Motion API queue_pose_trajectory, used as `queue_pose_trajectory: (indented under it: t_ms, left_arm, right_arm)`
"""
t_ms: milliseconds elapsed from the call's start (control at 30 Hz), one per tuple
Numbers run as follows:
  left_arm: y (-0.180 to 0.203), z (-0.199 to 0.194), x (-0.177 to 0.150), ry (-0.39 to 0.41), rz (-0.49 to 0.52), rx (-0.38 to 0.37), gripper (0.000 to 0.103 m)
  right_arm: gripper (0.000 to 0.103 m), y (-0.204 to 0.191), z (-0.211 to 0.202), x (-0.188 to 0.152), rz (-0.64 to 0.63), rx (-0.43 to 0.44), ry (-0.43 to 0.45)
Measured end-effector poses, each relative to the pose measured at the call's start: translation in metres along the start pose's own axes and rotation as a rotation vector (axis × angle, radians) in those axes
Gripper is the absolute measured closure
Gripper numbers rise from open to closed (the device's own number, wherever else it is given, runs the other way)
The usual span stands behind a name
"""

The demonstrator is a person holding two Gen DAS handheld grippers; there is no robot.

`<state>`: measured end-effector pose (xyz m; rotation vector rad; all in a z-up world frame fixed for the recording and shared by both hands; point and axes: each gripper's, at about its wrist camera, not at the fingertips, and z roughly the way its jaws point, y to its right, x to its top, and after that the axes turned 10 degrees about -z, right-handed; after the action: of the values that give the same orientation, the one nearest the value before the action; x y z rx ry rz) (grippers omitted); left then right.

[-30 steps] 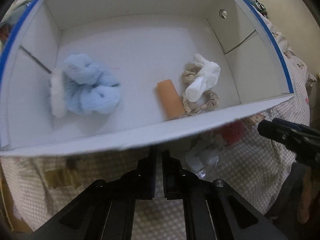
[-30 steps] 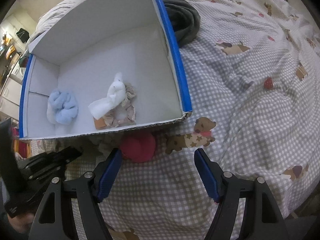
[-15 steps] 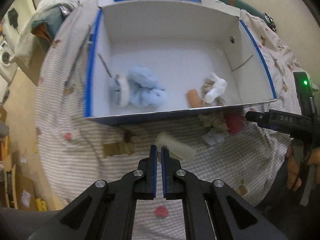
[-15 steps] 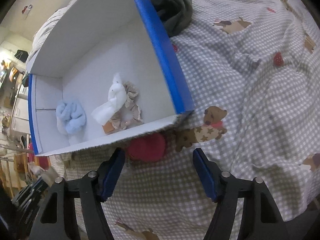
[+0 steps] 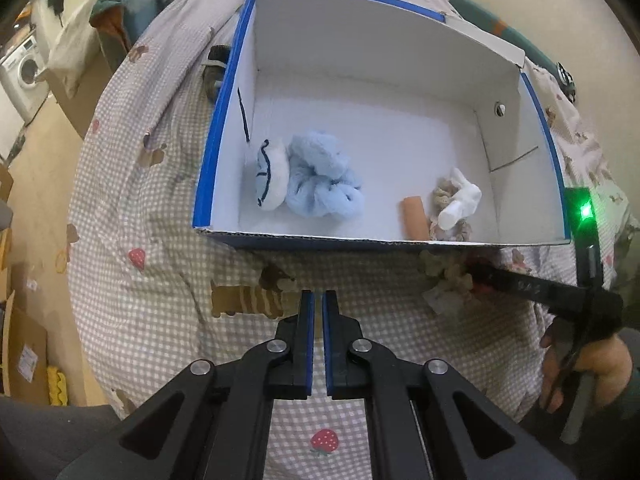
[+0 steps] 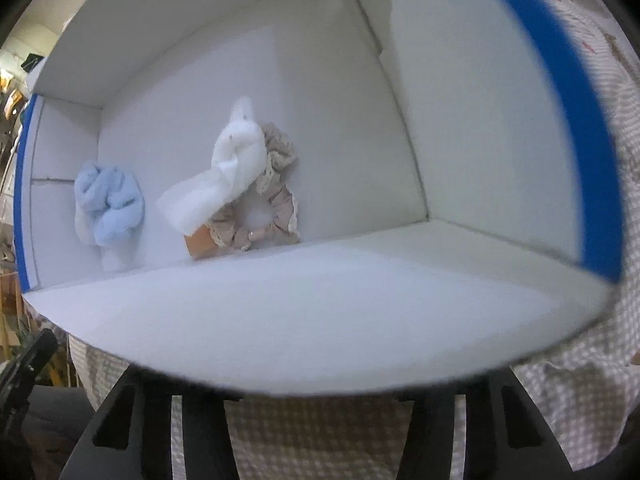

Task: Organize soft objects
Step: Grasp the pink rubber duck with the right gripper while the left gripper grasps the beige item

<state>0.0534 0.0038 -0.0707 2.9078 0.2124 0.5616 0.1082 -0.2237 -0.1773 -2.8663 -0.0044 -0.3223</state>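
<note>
Up front, the left gripper (image 5: 316,300) hovers over the checked bedspread (image 5: 160,280) with its two blue-lined fingers pressed nearly together and nothing between them, well short of the white box (image 5: 400,56). Inside that box lie the soft things: a light blue fluffy bundle (image 5: 320,184) beside a white piece with dark stitching (image 5: 272,180) near the left wall, and toward the right wall an orange roll (image 5: 414,216) touching a beige scrunchie (image 6: 260,212) with a white cloth (image 6: 228,176) draped across it. All of these sit behind the box's near wall, apart from both sets of jaws. The right gripper (image 5: 520,284) reaches low against the outside of that near wall, its tip among small beige and red items (image 5: 448,276) on the bedspread; in its own view the box wall hides the fingertips, so I cannot tell whether they are spread or pinched.
</note>
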Motion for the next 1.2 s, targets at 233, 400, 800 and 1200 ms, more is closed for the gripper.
queue_pose_trajectory:
  t_ms: [233,400,800,1200]
  left_arm:
    - [-0.008,0.004,-0.001,-0.028,-0.050,-0.010,0.097]
    - [-0.031,0.009,0.001,-0.050,-0.145,0.022,0.058]
    - [-0.020,0.054,-0.002,-0.174,-0.170,0.032,0.040]
    - [0.005,0.108,0.003,-0.232,-0.068,0.073,0.096]
  right_arm:
    - [0.053,-0.008,-0.007,0.000,-0.073,-0.053,0.043]
    - [0.053,-0.005,-0.026,-0.008,-0.042,-0.017,0.068]
    - [0.053,0.021,-0.062,-0.028,0.036,0.071,0.115]
    - [0.053,0.016,-0.060,-0.053,0.060,0.097,0.129]
